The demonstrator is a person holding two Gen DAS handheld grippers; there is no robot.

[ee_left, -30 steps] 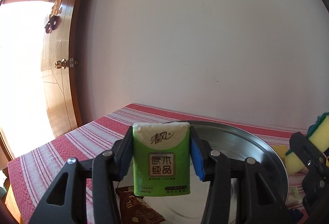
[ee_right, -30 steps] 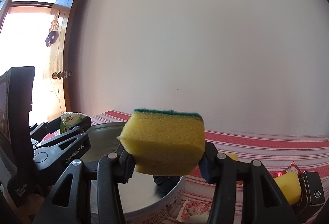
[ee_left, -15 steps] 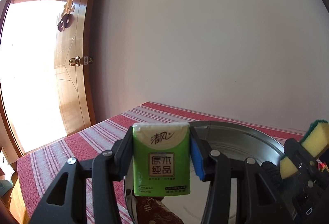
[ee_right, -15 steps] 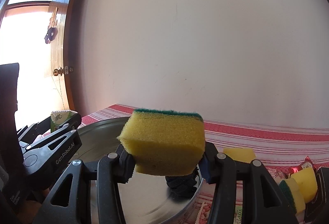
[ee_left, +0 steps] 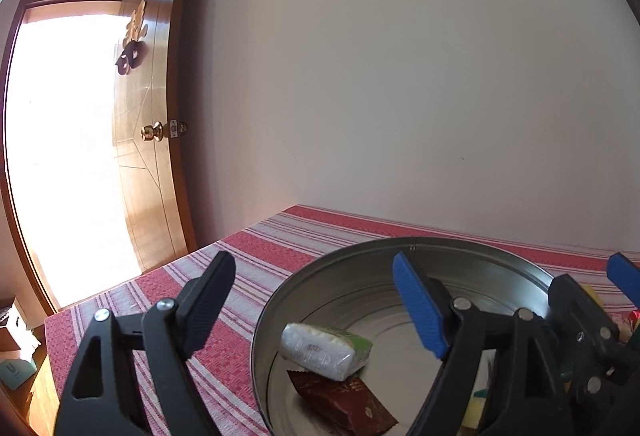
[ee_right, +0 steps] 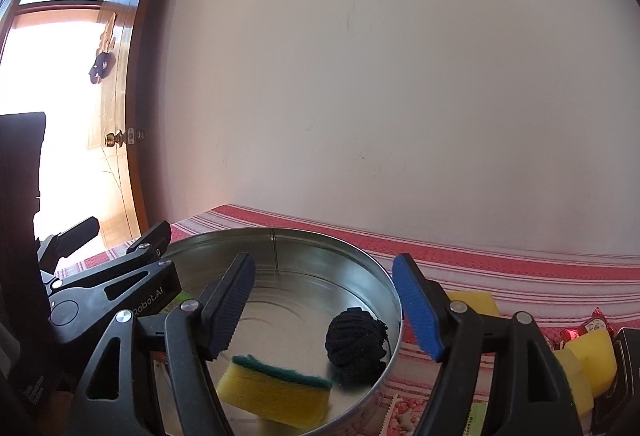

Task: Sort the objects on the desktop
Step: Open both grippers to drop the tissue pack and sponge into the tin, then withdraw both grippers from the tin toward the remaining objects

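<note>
Both drops just happened: the left gripper (ee_left: 316,304), clamped on the green tissue pack half a second ago, now has its jaws spread wide and empty, and the right gripper (ee_right: 324,300), which was holding the sponge, is likewise wide open with nothing between the fingers. The tissue pack (ee_left: 325,351) now lies on its side inside the metal tin (ee_left: 472,248), its near end resting on a dark red snack wrapper (ee_left: 344,404) on the tin floor. In the right wrist view the yellow-green sponge (ee_right: 276,390) sits on the tin bottom right below the open fingers, scrub side up, just beside a black yarn-like ball (ee_right: 354,340) against the tin's right wall. So two more items look sorted; the tin holds at least four things. Still to go, outside the tin on the right of the striped tablecloth (ee_right: 500,268): a yellow sponge (ee_right: 472,300) behind the right finger, more yellow sponges (ee_right: 588,360) and a red packet (ee_right: 596,324) at the far right, plus a dark box at the edge, partly cut off. In the way: the two grippers crowd each other over the tin, left one's body close along the tin's left rim in the right view. Beyond, a bare wall and an open wooden door (ee_left: 152,156) with bright light coming through.
</note>
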